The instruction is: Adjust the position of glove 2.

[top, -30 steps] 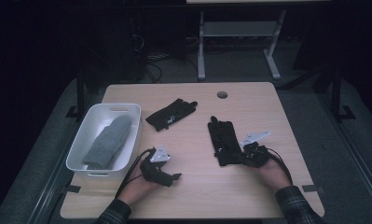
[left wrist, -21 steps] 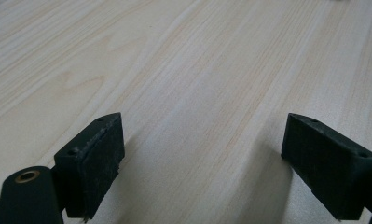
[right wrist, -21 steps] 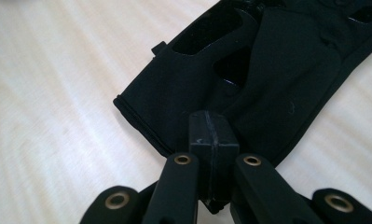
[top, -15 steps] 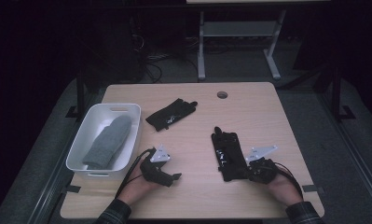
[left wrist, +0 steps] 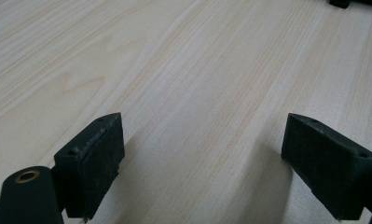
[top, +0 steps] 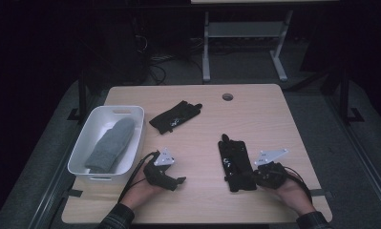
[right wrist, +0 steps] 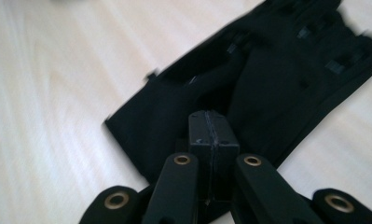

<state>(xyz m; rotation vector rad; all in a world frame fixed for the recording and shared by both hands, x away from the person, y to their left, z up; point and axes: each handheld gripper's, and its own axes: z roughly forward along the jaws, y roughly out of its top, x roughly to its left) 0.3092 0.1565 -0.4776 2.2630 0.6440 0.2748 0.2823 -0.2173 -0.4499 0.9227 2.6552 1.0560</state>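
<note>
Black fabric is the matter in hand: a black glove (top: 236, 164) lies flat on the wooden table (top: 269, 114), toward the person's right, and the right gripper (top: 262, 179) sits at its near end, the cuff. In the right gripper view the jaws stand pressed together over the glove (right wrist: 267, 88), and they appear to have pinched a fold of cuff, though the cloth between the pads is hard to make out. The left gripper (top: 171, 180) rests low over bare table with its jaws spread wide and nothing between them. A second black glove (top: 174, 116) lies farther back, just beside the white bin (top: 83, 157), which holds a grey mitten (top: 111, 144). Judging from this, the step is to carry the pinched glove to its place, likely the bin. To do it well, the grip should take both layers of the cuff, so that the glove hangs whole and does not peel out. Lifting straight up until the fingers clear the wood would avoid dragging, and the open left gripper could take the loose end.
</note>
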